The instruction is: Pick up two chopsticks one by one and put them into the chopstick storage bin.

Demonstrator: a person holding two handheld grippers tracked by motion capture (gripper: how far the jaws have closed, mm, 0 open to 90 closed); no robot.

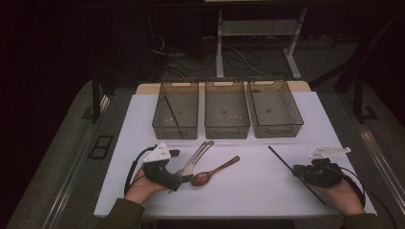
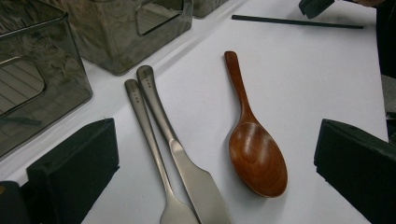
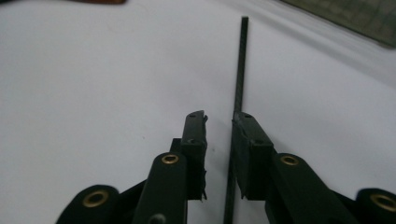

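A black chopstick [image 1: 279, 157] lies slanted on the white table at the right. My right gripper [image 1: 298, 171] is down over its middle. In the right gripper view the chopstick [image 3: 242, 65] runs between the two narrowly parted jaws of my right gripper [image 3: 219, 135], against the right pad, with a gap to the left pad. My left gripper [image 1: 175, 179] rests at the left with its jaws wide apart. In the left gripper view my left gripper [image 2: 215, 158] has a wooden spoon [image 2: 257, 154], a metal knife [image 2: 187, 172] and a second metal utensil [image 2: 144, 126] lying between its jaws, all untouched.
Three clear bins stand in a row at the back: left [image 1: 175, 130], middle [image 1: 227, 129], right [image 1: 277, 128]. A black chopstick [image 1: 172, 114] leans inside the left bin. The table's front edge runs just before the person's wrists.
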